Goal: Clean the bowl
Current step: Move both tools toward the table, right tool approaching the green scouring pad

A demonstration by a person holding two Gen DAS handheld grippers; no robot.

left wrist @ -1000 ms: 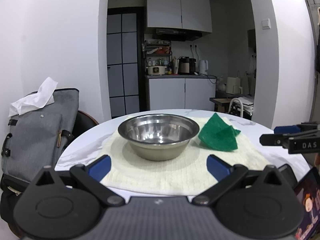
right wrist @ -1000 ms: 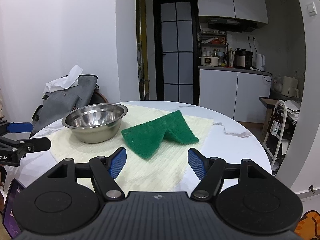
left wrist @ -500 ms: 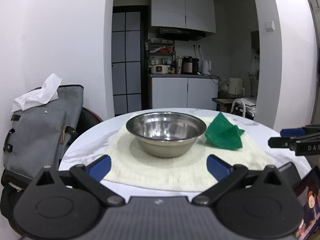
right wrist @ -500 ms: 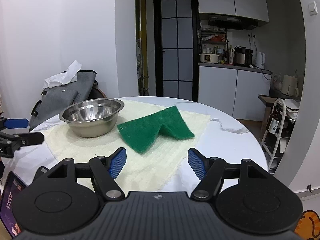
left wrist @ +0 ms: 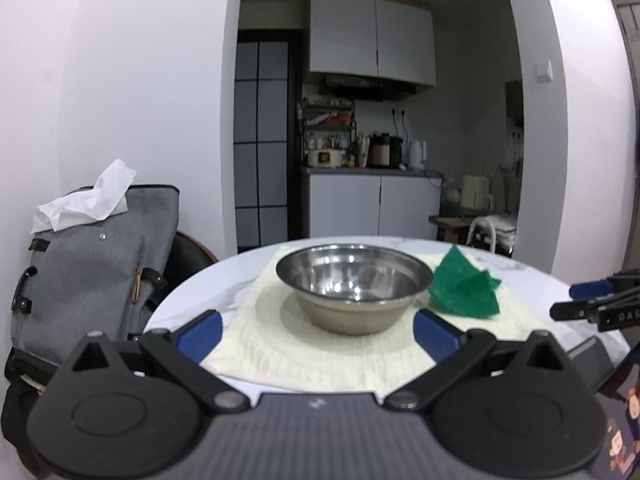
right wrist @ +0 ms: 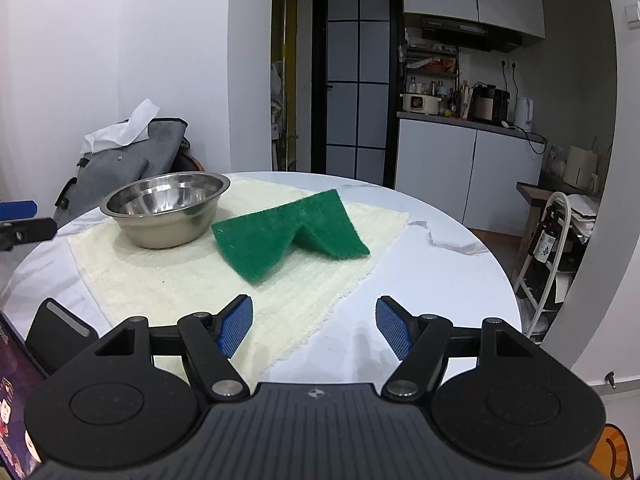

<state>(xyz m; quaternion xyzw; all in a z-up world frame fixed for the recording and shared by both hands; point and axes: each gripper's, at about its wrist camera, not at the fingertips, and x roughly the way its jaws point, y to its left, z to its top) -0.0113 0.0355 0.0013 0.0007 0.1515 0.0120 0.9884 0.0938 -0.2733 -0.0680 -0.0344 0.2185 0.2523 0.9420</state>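
A steel bowl (left wrist: 354, 286) (right wrist: 166, 208) stands upright on a cream cloth (left wrist: 320, 356) (right wrist: 168, 280) spread over a round white table (right wrist: 432, 280). To its right lies a green scouring pad (left wrist: 464, 290) (right wrist: 288, 234), folded into a tent shape. My left gripper (left wrist: 318, 330) is open in front of the bowl, nothing between its blue pads. My right gripper (right wrist: 314, 326) is open too, short of the pad, hovering over the cloth's near edge. The right gripper's fingertips (left wrist: 588, 300) show at the right edge of the left wrist view; the left gripper's fingertips (right wrist: 20, 220) show at the left edge of the right wrist view.
A grey bag (left wrist: 92, 264) with white tissue (left wrist: 88, 200) on top sits on a chair left of the table. A phone (right wrist: 12, 392) lies at the table's near left edge. A kitchen counter (right wrist: 468, 148) and a rack (right wrist: 556, 248) stand behind on the right.
Both grippers have pulled back and tilted up slightly; the bowl and pad sit lower and farther off in the left wrist view. Bowl and pad have not moved on the cloth.
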